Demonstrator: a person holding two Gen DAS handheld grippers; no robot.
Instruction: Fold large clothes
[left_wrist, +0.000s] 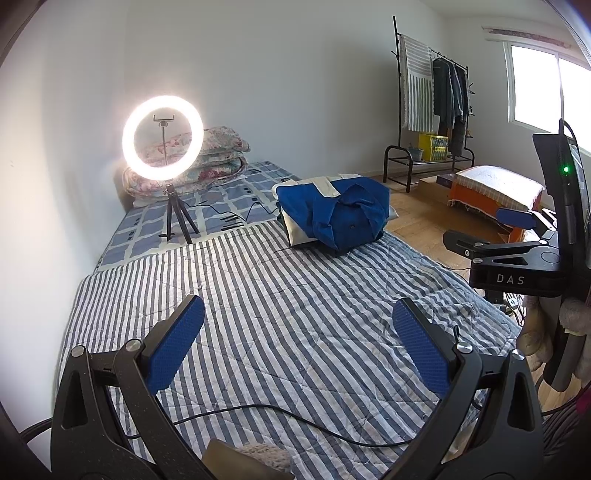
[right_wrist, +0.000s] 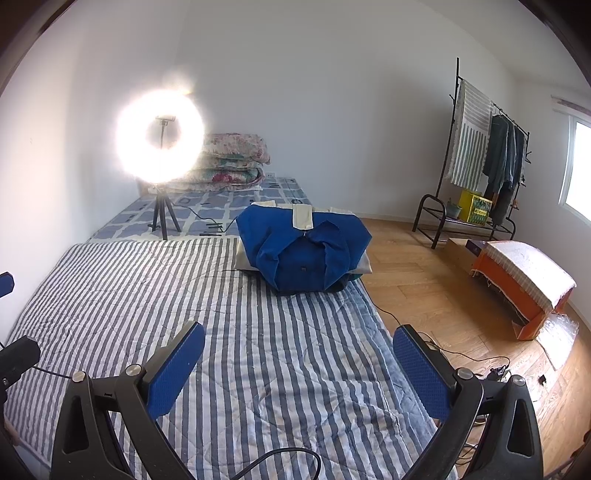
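A folded blue garment with beige trim lies on top of a pile of clothes at the far right side of the striped blanket; it also shows in the right wrist view. My left gripper is open and empty, held above the striped blanket well short of the pile. My right gripper is open and empty too, over the blanket's near right part. The right gripper's body shows at the right edge of the left wrist view.
A lit ring light on a tripod stands on the checked sheet behind the blanket, cables trailing. Floral quilts are stacked at the wall. A clothes rack and an orange covered box stand on the wooden floor to the right.
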